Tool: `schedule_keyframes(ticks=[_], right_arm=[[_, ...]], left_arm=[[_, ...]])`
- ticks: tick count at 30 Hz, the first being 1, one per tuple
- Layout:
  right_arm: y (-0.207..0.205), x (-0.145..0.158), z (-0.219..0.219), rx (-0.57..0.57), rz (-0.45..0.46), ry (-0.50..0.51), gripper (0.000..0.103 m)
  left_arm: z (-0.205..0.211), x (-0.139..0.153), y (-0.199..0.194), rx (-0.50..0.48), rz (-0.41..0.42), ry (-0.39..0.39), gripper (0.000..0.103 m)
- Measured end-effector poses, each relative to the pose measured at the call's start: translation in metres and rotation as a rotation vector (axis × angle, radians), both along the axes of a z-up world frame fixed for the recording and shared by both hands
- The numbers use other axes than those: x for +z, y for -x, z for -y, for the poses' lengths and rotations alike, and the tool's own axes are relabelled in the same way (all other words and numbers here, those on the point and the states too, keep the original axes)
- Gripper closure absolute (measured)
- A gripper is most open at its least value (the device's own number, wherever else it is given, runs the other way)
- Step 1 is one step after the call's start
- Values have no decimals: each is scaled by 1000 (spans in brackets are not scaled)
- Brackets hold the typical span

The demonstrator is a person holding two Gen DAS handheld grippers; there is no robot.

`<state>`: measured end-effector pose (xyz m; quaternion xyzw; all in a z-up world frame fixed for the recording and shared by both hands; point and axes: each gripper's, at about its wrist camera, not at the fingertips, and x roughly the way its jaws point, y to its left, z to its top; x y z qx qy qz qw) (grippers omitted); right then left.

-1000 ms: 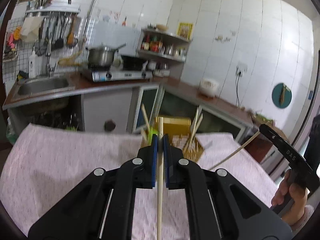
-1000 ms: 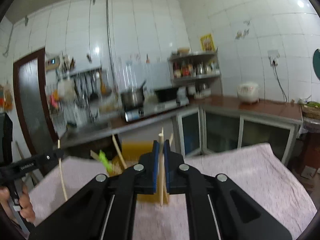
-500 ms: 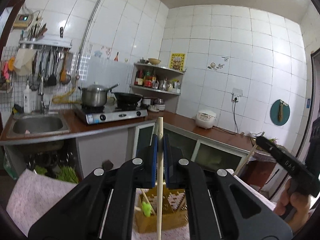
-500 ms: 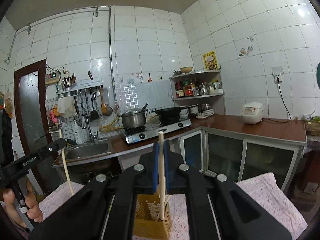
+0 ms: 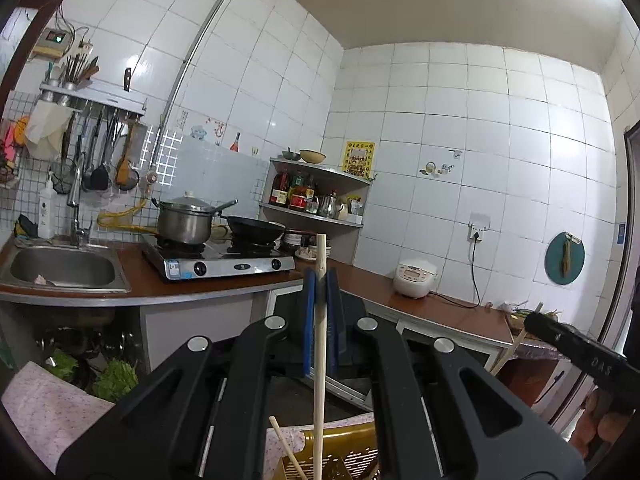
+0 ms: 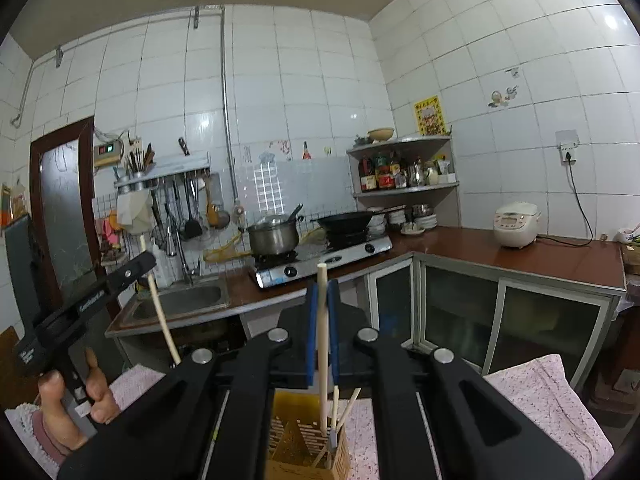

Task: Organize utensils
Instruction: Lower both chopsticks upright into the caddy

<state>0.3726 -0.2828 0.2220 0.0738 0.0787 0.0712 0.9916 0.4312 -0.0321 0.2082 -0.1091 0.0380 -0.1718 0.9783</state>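
1. Both views are bright and evenly lit, with soft shadows only.
2. Glare spots shine on the white wall tiles (image 5: 280,120).
3. Fisheye bending curves the tile lines; black vignette rings every corner.
4. Focus is sharp throughout.

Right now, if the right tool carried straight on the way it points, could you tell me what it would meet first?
Probably the kitchen counter, near the gas stove. The right tool, shut on a chopstick, points about level across open floor towards it. Nothing nearer shows in that line, though depth is hard to judge.
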Motion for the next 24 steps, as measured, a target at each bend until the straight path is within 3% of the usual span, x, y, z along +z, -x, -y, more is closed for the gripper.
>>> schedule_keyframes(ticks=[9, 24], right_arm=[[-22, -32, -4, 13, -87, 43, 97], [-46, -100, -11, 33, -197, 67, 97]], left_arm=[[7, -39, -16, -8, -15, -31, 99], [21, -98, -22, -26, -74, -157, 98]])
